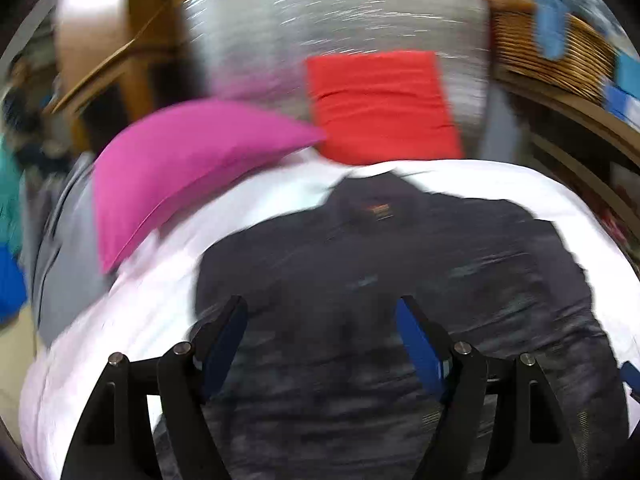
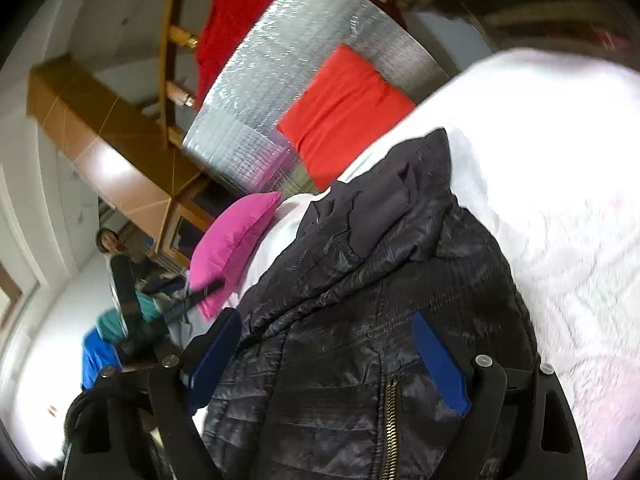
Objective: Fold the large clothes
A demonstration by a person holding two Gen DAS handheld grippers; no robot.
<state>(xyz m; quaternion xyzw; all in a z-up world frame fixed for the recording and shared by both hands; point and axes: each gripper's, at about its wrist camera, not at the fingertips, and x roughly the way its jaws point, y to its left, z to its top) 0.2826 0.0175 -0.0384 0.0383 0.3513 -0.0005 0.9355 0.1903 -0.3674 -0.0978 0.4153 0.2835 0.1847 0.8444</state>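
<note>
A dark navy quilted jacket [image 1: 380,264] lies spread on a white bed cover [image 1: 132,320], collar toward the far end. My left gripper [image 1: 320,320] is open above the jacket's lower body, holding nothing. In the right wrist view the same jacket [image 2: 360,320] shows its collar and a brass zipper [image 2: 391,420]. My right gripper [image 2: 326,344] is open just over the jacket near the zipper, with nothing between its blue pads [image 2: 440,364]. The left wrist view is motion-blurred.
A pink pillow [image 1: 180,168] and a red pillow [image 1: 380,108] lie at the head of the bed against a silver foil panel [image 1: 320,32]. Wooden shelves with a basket [image 1: 560,56] stand to the right. A person [image 2: 110,242] stands at the far left.
</note>
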